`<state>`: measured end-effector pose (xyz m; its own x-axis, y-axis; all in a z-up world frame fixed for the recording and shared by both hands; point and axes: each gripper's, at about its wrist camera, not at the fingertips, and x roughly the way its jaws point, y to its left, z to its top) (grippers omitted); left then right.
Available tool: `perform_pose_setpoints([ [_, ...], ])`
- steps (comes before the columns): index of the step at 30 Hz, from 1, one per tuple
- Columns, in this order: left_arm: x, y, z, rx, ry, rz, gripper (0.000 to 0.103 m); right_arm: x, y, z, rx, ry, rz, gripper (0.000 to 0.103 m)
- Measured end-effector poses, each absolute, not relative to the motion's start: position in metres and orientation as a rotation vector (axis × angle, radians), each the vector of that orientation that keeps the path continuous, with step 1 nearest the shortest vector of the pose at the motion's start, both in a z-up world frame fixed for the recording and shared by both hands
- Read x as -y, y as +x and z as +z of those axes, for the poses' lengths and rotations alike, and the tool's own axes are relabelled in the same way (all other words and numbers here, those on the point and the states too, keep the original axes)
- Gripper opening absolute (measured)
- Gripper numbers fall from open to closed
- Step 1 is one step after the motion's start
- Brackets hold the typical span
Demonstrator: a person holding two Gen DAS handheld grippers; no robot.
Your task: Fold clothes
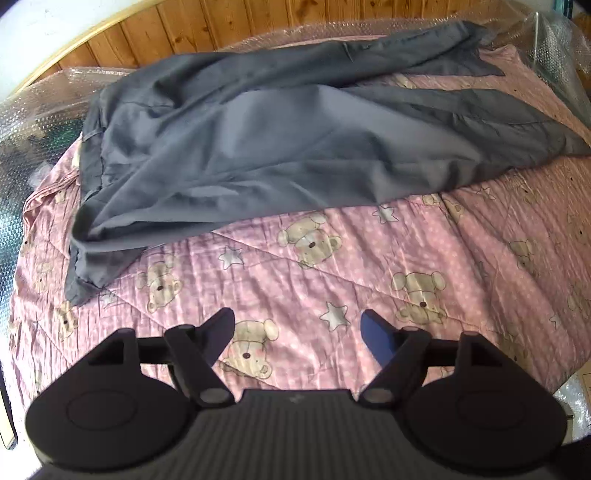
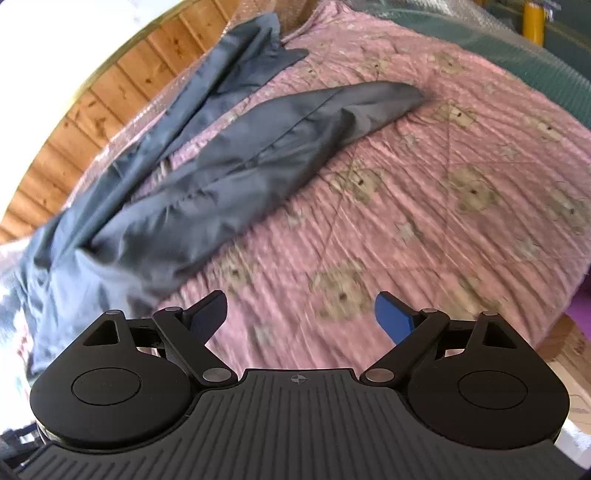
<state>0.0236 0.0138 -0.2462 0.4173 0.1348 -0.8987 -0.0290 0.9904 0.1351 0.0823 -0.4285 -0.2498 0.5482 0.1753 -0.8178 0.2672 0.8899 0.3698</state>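
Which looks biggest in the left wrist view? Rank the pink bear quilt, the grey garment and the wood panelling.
1. pink bear quilt
2. grey garment
3. wood panelling, though it is farthest away, so its small look may mislead.

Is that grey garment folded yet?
Not folded. The garment lies spread and rumpled on the quilt, its two long parts splayed apart.

Grey trousers [image 1: 258, 147], thin smooth fabric, unfolded and rumpled, lay spread across the far half of a pink bear-and-star quilt [image 1: 332, 266], waist end bunched toward one side, two legs [image 2: 295, 122] splayed apart, the farther leg reaching onto bubble wrap [image 1: 44, 107].
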Motion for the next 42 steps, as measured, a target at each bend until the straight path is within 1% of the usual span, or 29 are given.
perform_pose_setpoints([
  [3,-0.020,0.033,-0.251,-1.165,0.044,0.131,0.081,0.442,0.107,-0.253,-0.966,0.551,-0.065,0.090],
  [8,-0.046,0.050,-0.265,-1.231,-0.115,0.242,0.082,0.489,0.153,-0.270,-0.877,0.744,-0.089,0.089],
  [11,-0.070,0.057,-0.263,-1.218,-0.239,0.338,0.082,0.522,0.187,-0.292,-0.861,0.839,-0.128,0.089],
  [17,-0.136,0.050,-0.253,-1.109,-0.527,0.580,0.082,0.561,0.240,-0.331,-0.883,0.837,-0.255,0.088],
  [18,-0.148,0.049,-0.253,-1.099,-0.558,0.615,0.082,0.564,0.245,-0.335,-0.886,0.823,-0.256,0.084],
  [19,-0.160,0.050,-0.254,-1.085,-0.579,0.650,0.082,0.565,0.251,-0.340,-0.889,0.808,-0.249,0.077],
  [21,-0.185,0.054,-0.255,-1.057,-0.605,0.712,0.082,0.567,0.259,-0.344,-0.877,0.803,-0.217,0.070],
  [22,-0.198,0.058,-0.256,-1.042,-0.609,0.739,0.082,0.567,0.261,-0.342,-0.866,0.799,-0.209,0.054],
  [23,-0.212,0.064,-0.257,-1.030,-0.612,0.759,0.082,0.566,0.263,-0.337,-0.854,0.794,-0.204,0.044],
  [24,-0.224,0.070,-0.258,-1.021,-0.614,0.783,0.082,0.565,0.264,-0.332,-0.842,0.789,-0.200,0.024],
  [25,-0.237,0.076,-0.258,-1.008,-0.625,0.809,0.082,0.564,0.265,-0.327,-0.829,0.783,-0.196,0.012],
  [28,-0.270,0.094,-0.264,-0.989,-0.662,0.855,0.082,0.562,0.270,-0.313,-0.792,0.767,-0.183,0.003],
  [30,-0.288,0.110,-0.274,-1.014,-0.684,0.852,0.082,0.560,0.272,-0.303,-0.767,0.757,-0.174,0.002],
  [31,-0.295,0.120,-0.282,-1.042,-0.693,0.839,0.079,0.559,0.274,-0.298,-0.754,0.751,-0.170,0.001],
  [32,-0.303,0.131,-0.289,-1.071,-0.701,0.827,0.069,0.560,0.275,-0.290,-0.736,0.754,-0.167,0.001],
  [33,-0.310,0.141,-0.296,-1.099,-0.710,0.814,0.029,0.562,0.277,-0.279,-0.714,0.760,-0.164,0.001],
  [34,-0.317,0.151,-0.303,-1.127,-0.718,0.800,0.003,0.563,0.278,-0.269,-0.693,0.766,-0.161,0.001],
  [35,-0.323,0.153,-0.298,-1.094,-0.763,0.769,0.003,0.565,0.279,-0.259,-0.671,0.772,-0.158,0.000],
  [36,-0.327,0.151,-0.283,-1.016,-0.777,0.738,0.001,0.567,0.281,-0.248,-0.650,0.779,-0.155,0.000],
  [38,-0.332,0.127,-0.238,-0.805,-0.785,0.650,0.001,0.570,0.284,-0.228,-0.606,0.790,-0.149,0.000],
  [41,-0.325,0.083,-0.246,-0.830,-0.744,0.632,0.001,0.577,0.269,-0.196,-0.535,0.773,-0.149,0.000],
  [42,-0.323,0.068,-0.249,-0.839,-0.731,0.626,0.002,0.579,0.261,-0.193,-0.538,0.744,-0.163,0.000],
])
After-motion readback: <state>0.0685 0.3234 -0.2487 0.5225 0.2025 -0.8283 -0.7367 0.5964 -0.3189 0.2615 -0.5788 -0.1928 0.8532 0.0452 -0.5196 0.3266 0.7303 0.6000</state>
